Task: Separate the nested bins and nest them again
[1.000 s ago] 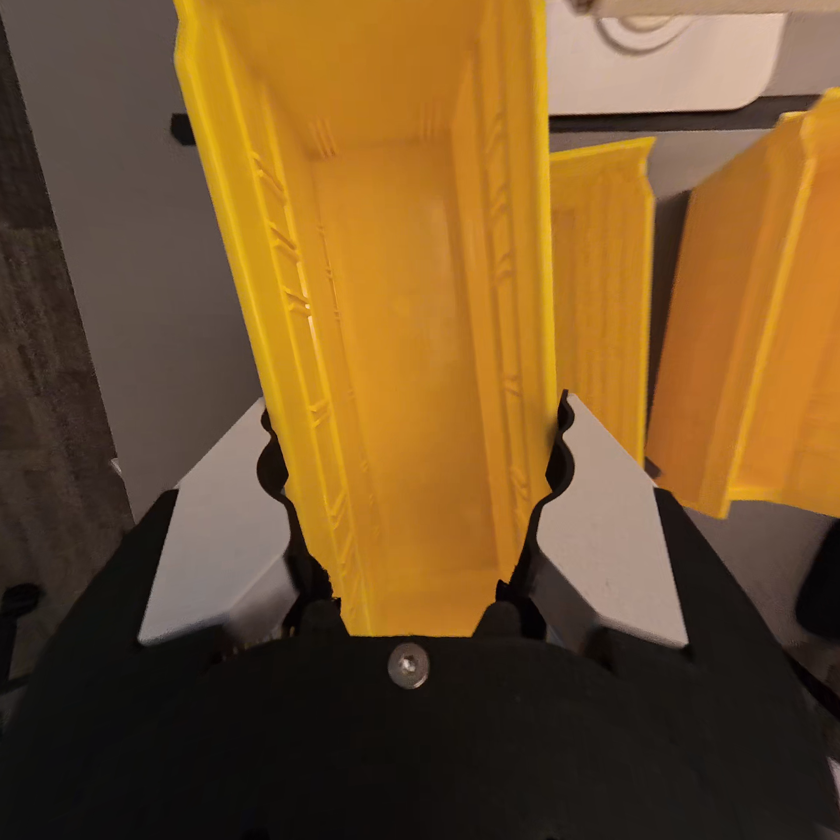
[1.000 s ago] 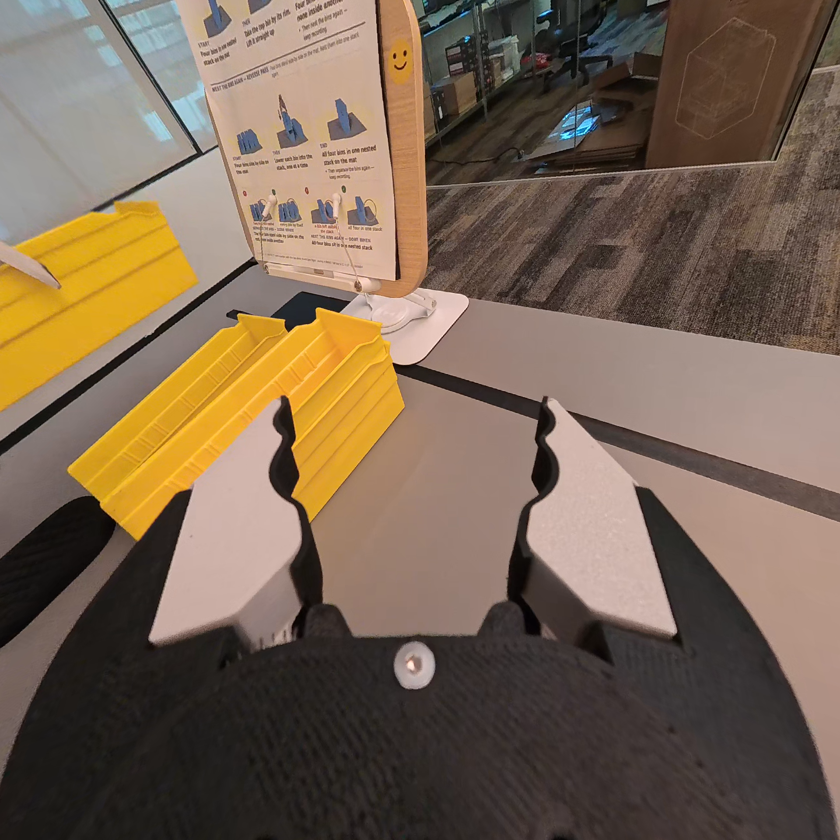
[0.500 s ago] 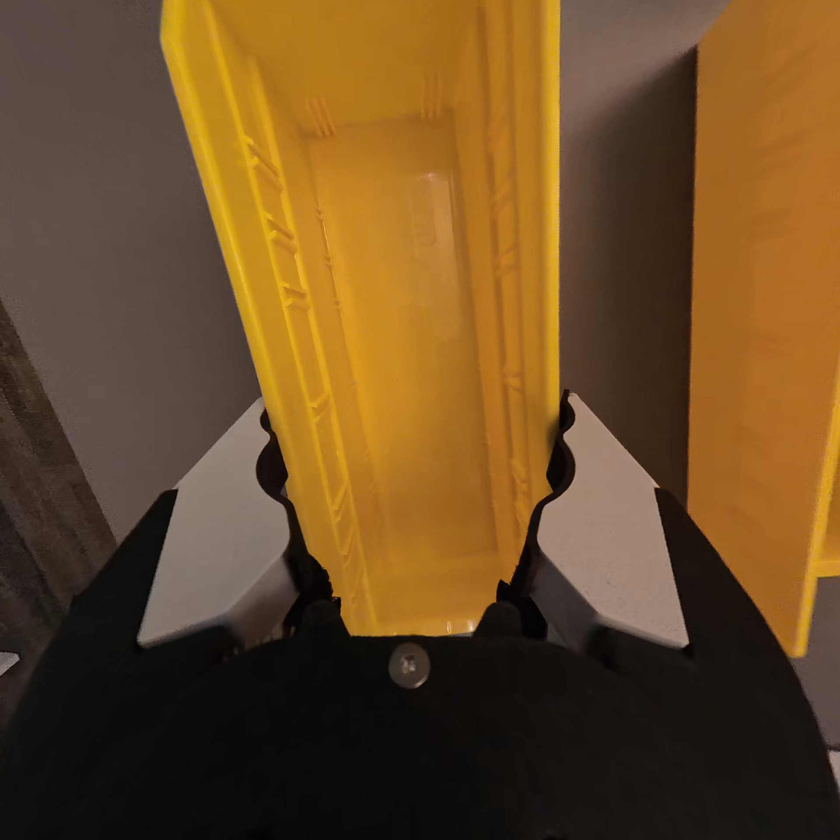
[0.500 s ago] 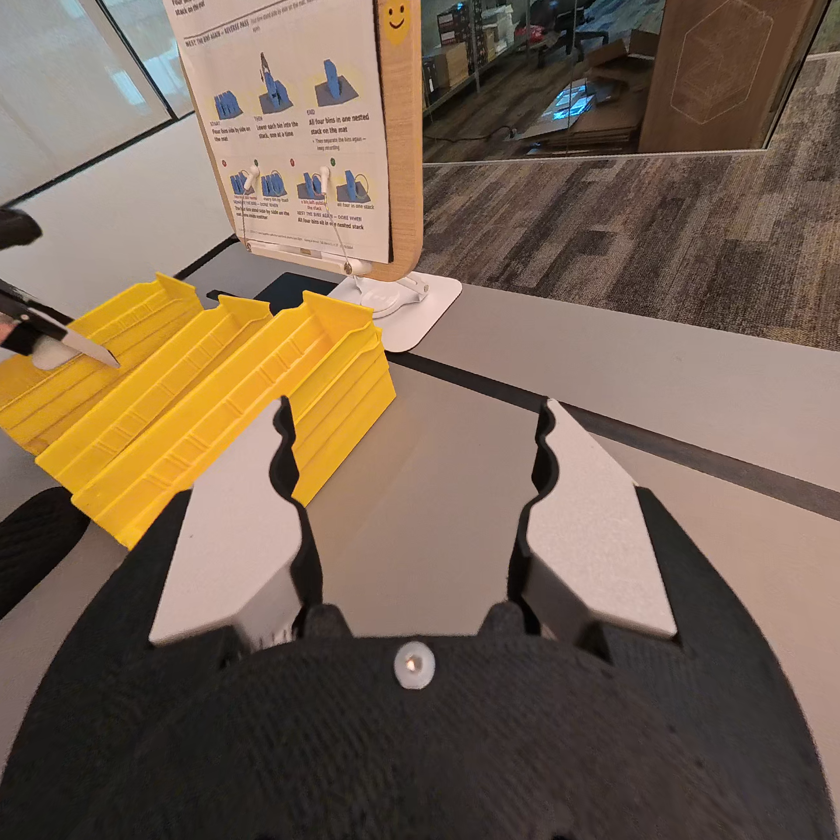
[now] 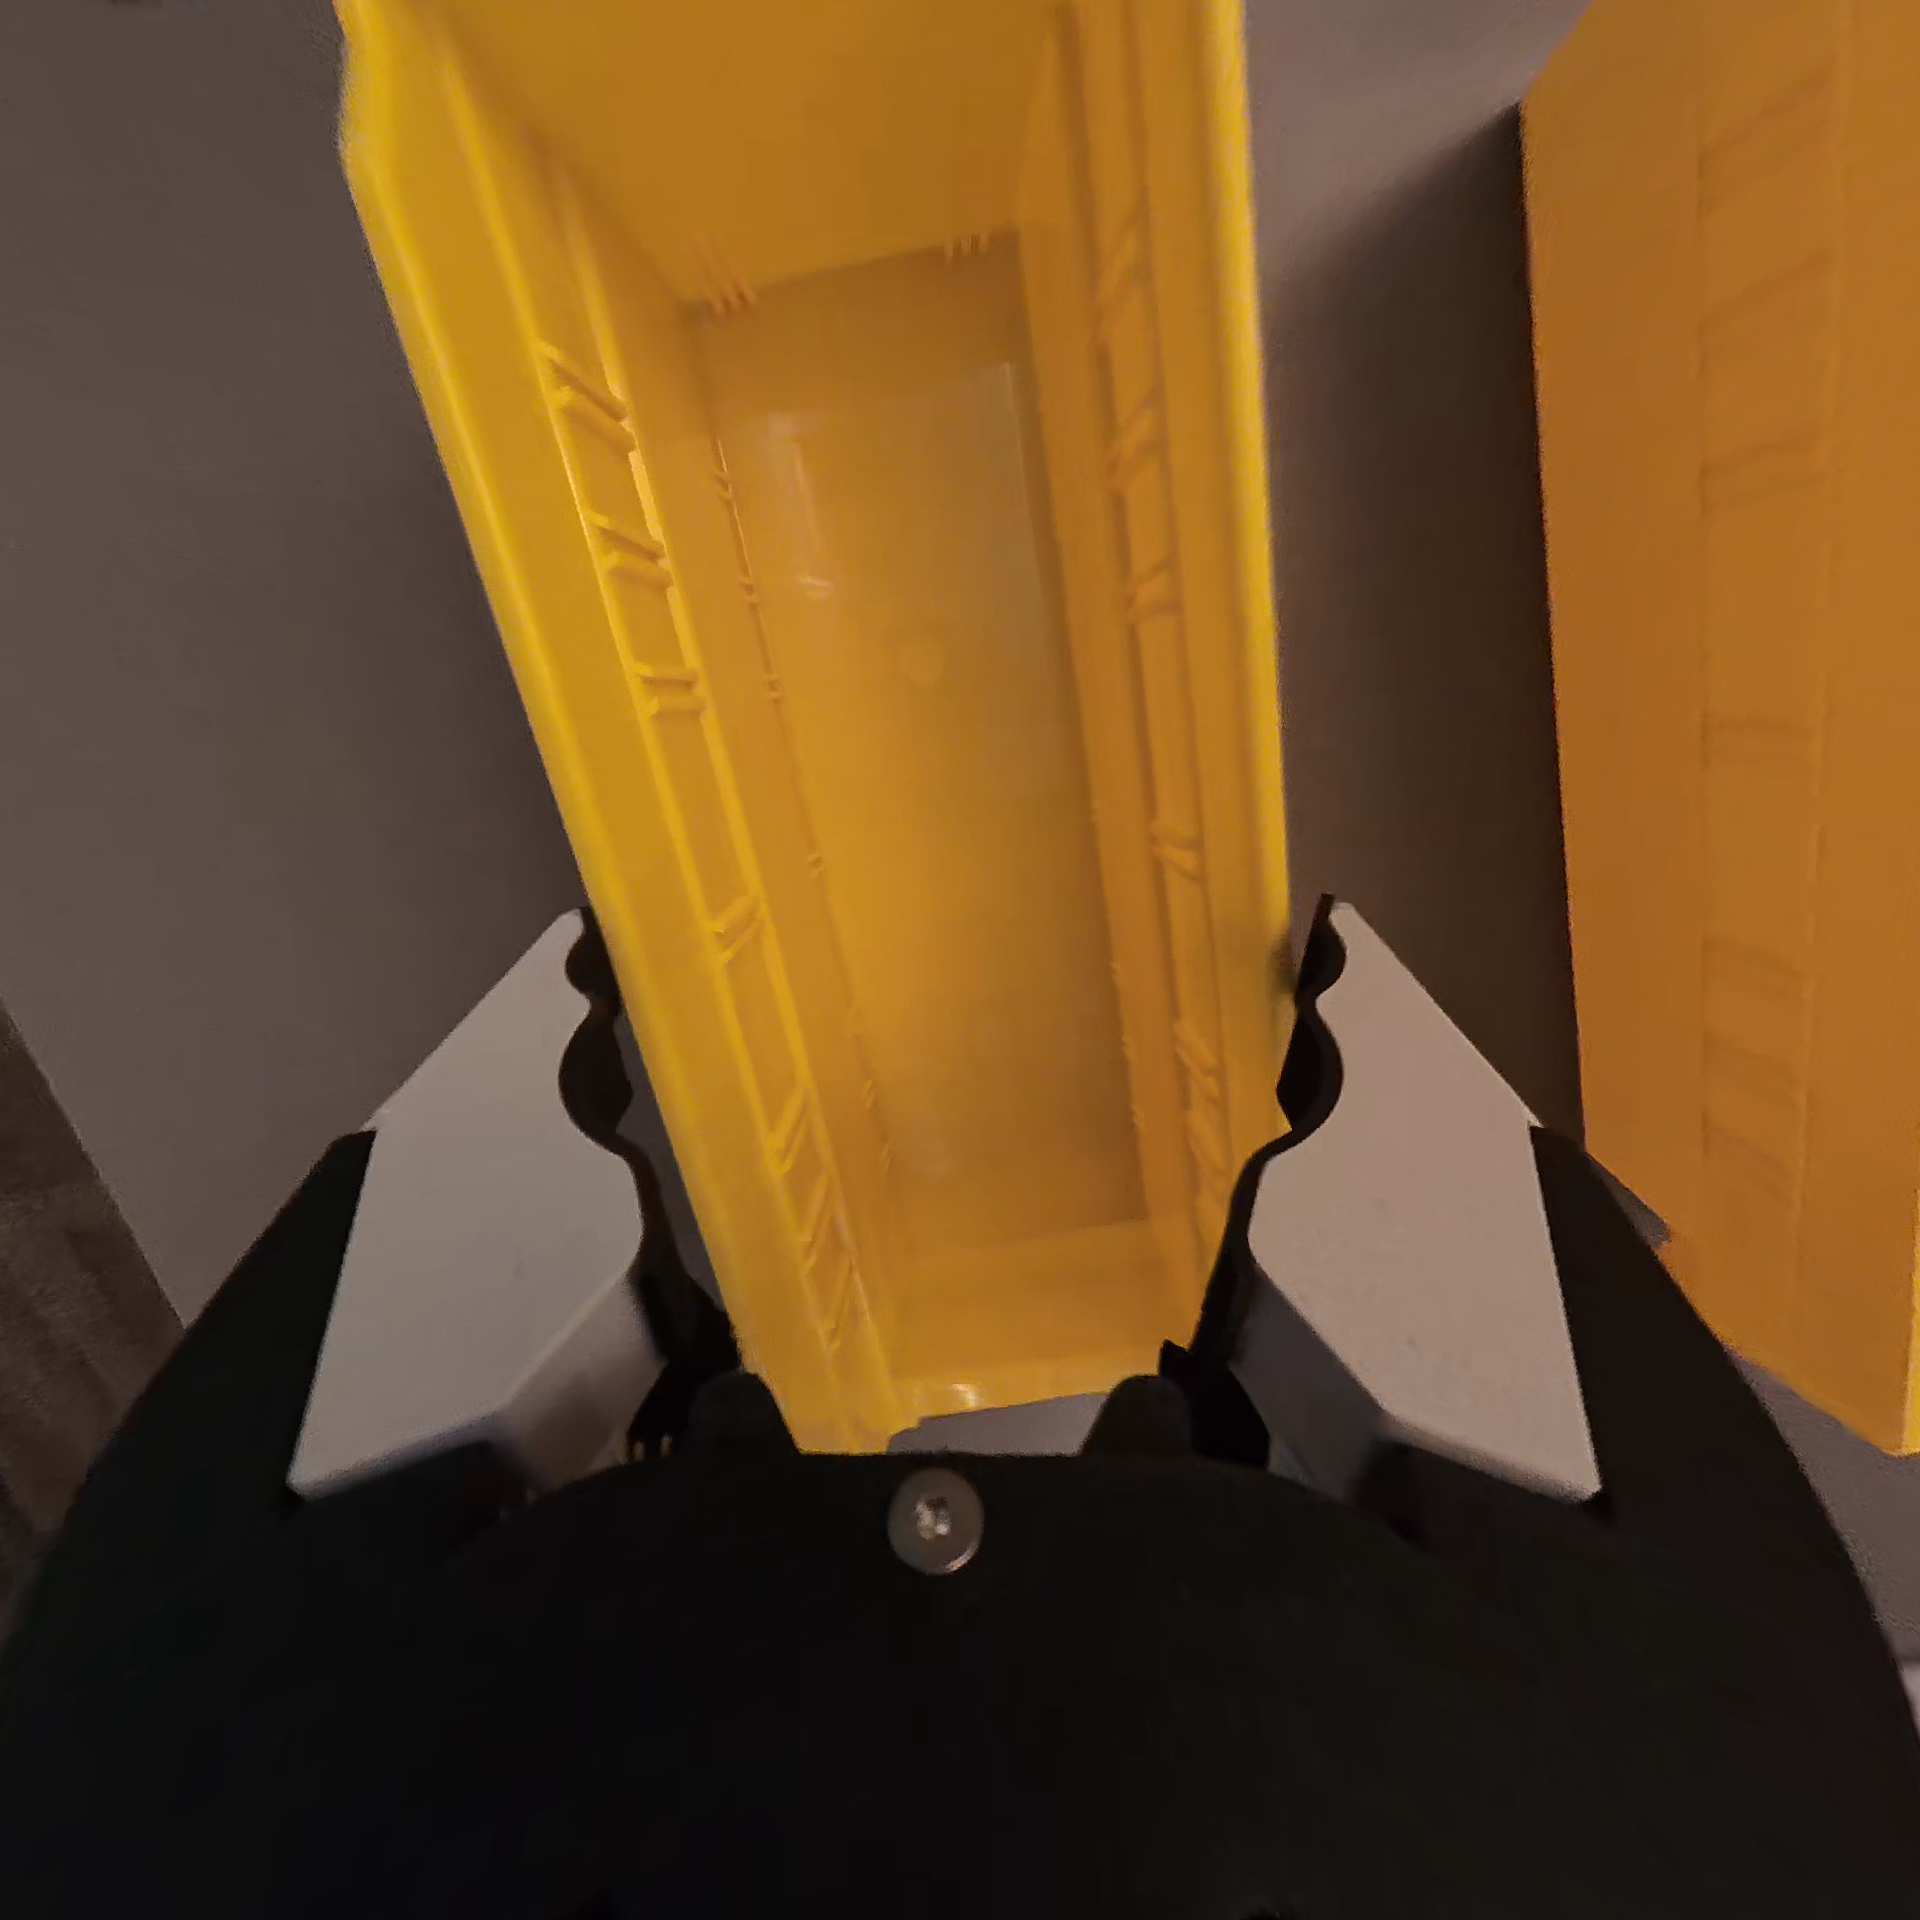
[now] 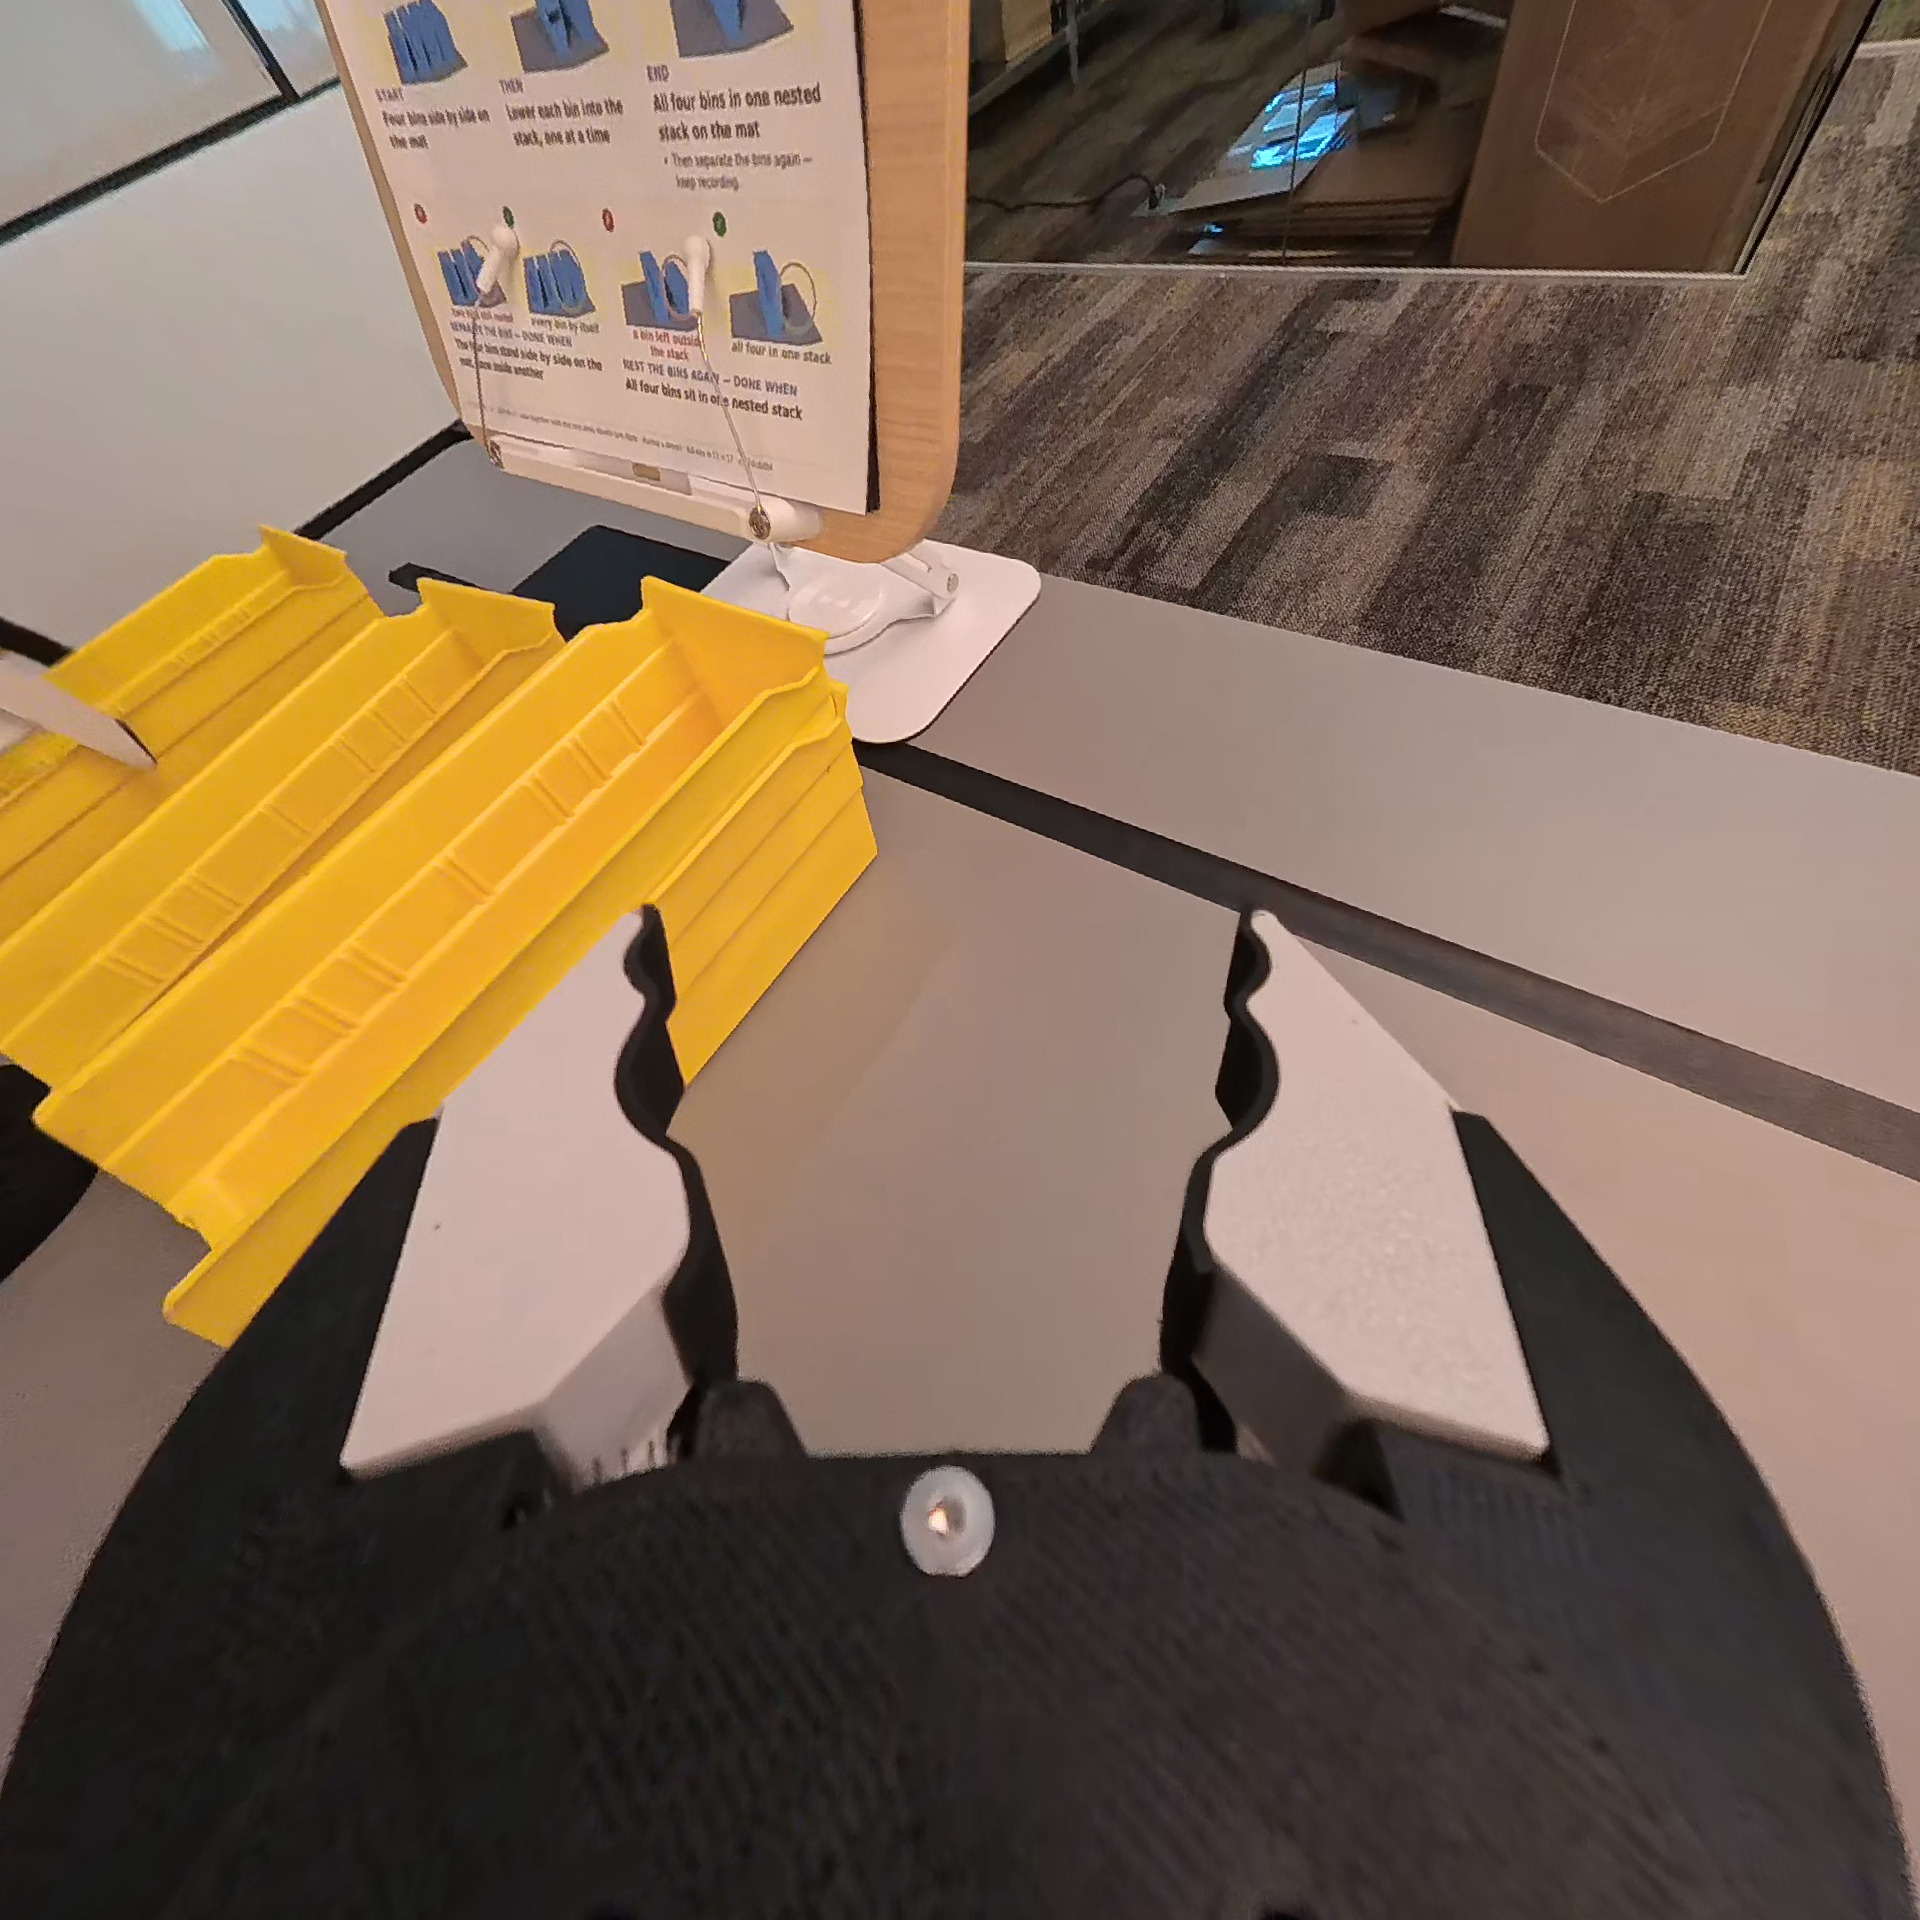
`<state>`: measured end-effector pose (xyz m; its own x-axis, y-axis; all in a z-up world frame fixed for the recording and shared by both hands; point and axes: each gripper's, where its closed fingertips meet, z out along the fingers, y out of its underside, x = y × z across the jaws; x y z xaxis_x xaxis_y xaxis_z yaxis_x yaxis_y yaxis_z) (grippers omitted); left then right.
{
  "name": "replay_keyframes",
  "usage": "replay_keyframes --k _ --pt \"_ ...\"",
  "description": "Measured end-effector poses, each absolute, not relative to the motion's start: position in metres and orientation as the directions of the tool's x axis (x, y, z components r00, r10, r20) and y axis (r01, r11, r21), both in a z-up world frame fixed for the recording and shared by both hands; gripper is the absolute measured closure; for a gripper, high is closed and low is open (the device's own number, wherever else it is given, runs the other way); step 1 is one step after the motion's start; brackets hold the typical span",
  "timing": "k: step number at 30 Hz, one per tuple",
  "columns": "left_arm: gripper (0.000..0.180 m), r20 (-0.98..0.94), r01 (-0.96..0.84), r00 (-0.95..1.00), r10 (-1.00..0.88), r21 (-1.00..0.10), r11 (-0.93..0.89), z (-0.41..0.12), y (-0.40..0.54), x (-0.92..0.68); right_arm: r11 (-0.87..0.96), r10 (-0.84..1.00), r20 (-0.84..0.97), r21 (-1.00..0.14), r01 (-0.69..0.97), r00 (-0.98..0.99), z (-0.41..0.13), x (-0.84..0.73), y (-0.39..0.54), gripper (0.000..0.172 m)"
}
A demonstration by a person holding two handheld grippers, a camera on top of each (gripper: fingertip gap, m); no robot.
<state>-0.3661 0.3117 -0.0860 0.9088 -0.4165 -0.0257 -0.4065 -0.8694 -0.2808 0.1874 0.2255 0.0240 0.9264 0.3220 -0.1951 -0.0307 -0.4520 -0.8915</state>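
In the left wrist view a long yellow bin (image 5: 935,727) lies between the fingers of my left gripper (image 5: 951,914). The jaws stand wider than the bin and a slim gap shows at the right pad (image 5: 1311,997), so it is not gripped. A second yellow bin (image 5: 1745,727) is close on its right. In the right wrist view the same bin (image 6: 208,634) rests on the grey table (image 6: 1039,1039) as the farthest of a row, with a left finger (image 6: 94,732) beside it. Next to it are a single bin (image 6: 343,748) and a bin (image 6: 499,883) that looks double-nested. My right gripper (image 6: 951,920) is open and empty just right of the row.
An instruction board on a wooden stand (image 6: 665,260) with a white base (image 6: 914,644) stands behind the bins. A dark seam (image 6: 1455,966) crosses the table. Carpeted floor (image 6: 1455,468) lies beyond the table's far edge. A black object (image 6: 31,1174) sits at the left edge.
The left gripper brought its bin down beside the other bins, then its jaws widened and let go; the bin now sits skewed between them. The right gripper stayed open and empty.
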Motion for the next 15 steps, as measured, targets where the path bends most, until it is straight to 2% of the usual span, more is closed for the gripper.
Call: replay_keyframes --k 2,5,6,9,11,15 --pt "0.059 -0.014 -0.415 0.898 -0.44 -0.363 -0.834 -0.071 0.319 -0.361 -0.459 0.319 -0.181 -0.889 -0.015 0.93 0.021 0.186 0.227 0.065" --pt "0.047 0.095 -0.388 0.884 -0.458 -0.4 -0.831 -0.059 0.317 -0.349 -0.474 0.313 -0.156 -0.881 0.012 0.937 0.016 0.184 0.229 0.065" --pt "0.048 0.095 -0.4 0.873 -0.478 -0.42 -0.815 -0.053 0.317 -0.347 -0.479 0.308 -0.146 -0.878 0.021 0.94 0.014 0.184 0.23 0.065" --pt "0.07 0.148 -0.371 0.802 -0.579 -0.637 -0.676 -0.005 0.327 -0.313 -0.488 0.29 -0.12 -0.872 0.039 0.95 0.009 0.186 0.232 0.064" --pt "0.073 0.162 -0.3 0.741 -0.652 -0.789 -0.536 0.042 0.33 -0.286 -0.495 0.284 -0.098 -0.867 0.058 0.954 0.007 0.185 0.233 0.064" --pt "0.091 0.086 -0.113 0.603 -0.793 -0.975 -0.192 0.133 0.312 -0.236 -0.509 0.269 -0.049 -0.855 0.099 0.962 0.001 0.187 0.237 0.064"
